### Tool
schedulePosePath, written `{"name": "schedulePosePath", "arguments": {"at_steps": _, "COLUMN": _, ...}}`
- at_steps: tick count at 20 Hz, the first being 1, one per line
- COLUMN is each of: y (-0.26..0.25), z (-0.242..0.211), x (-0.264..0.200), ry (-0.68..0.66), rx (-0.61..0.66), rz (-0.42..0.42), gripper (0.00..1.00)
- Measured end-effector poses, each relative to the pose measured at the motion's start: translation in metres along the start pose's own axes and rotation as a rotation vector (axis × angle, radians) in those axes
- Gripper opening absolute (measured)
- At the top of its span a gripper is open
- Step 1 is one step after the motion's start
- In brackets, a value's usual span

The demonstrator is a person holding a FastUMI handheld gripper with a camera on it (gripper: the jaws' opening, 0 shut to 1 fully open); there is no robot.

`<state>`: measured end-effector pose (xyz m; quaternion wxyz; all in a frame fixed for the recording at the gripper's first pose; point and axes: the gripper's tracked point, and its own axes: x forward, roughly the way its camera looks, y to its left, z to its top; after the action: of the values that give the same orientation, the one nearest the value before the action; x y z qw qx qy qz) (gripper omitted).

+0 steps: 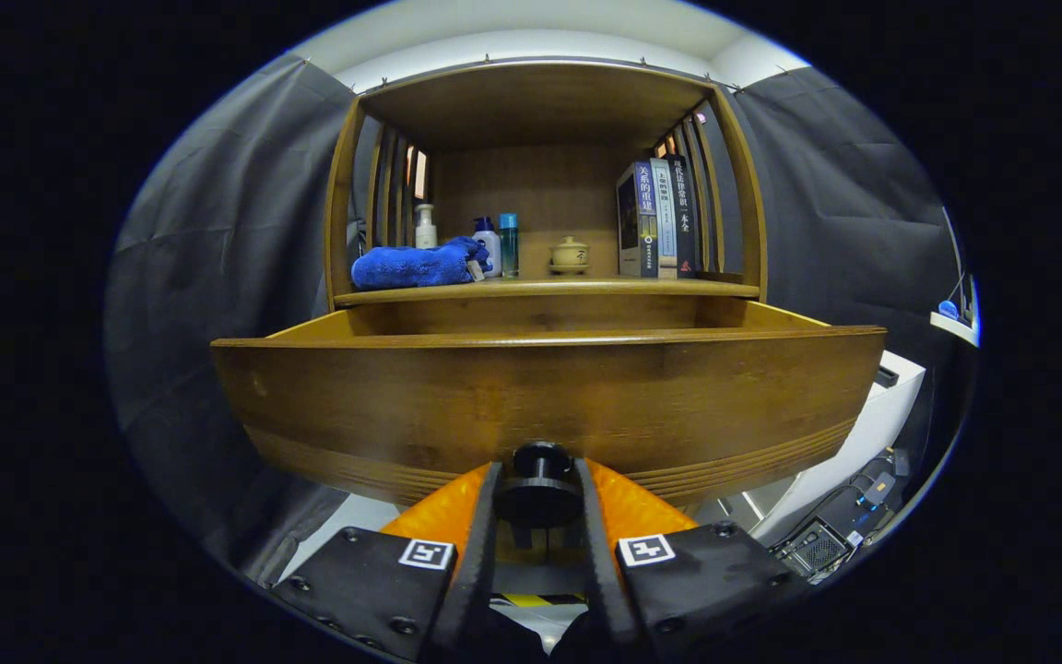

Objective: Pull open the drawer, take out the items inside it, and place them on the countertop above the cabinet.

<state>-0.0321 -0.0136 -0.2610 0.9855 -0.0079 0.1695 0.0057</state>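
Gripper view: the gripper (538,493) was clamped on one drawer (549,397) knob (538,480); three bottles (425,227), three books (660,219) were counted.

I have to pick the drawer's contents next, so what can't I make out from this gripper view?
- Drawer contents: hidden behind the tall drawer front; the camera sits below its top edge.
- Grip on the knob: the gripper has its jaws on either side of it, apparently closed on it; the contact itself is in shadow.
- Countertop: seen edge-on, so free space between the blue cloth, bottles, teapot and books is unclear.
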Motion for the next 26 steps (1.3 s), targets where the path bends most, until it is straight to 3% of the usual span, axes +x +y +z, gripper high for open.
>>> {"name": "schedulePosePath", "arguments": {"at_steps": 7, "y": 0.007, "z": 0.029, "x": -0.013, "ry": -0.072, "rx": -0.012, "rz": 0.027, "gripper": 0.79}}
{"name": "schedulePosePath", "arguments": {"at_steps": 14, "y": 0.000, "z": 0.170, "x": -0.033, "ry": -0.251, "rx": 0.059, "rz": 0.066, "gripper": 0.98}}
{"name": "schedulePosePath", "arguments": {"at_steps": 17, "y": -0.010, "z": 0.211, "x": -0.005, "ry": -0.171, "rx": -0.019, "rz": 0.062, "gripper": 0.98}}
{"name": "schedulePosePath", "arguments": {"at_steps": 20, "y": 0.002, "z": 0.214, "x": 0.034, "ry": -0.055, "rx": -0.076, "rz": 0.100, "gripper": 0.98}}
{"name": "schedulePosePath", "arguments": {"at_steps": 26, "y": 0.021, "z": 0.154, "x": 0.100, "ry": 0.244, "rx": -0.040, "rz": 0.143, "gripper": 0.98}}
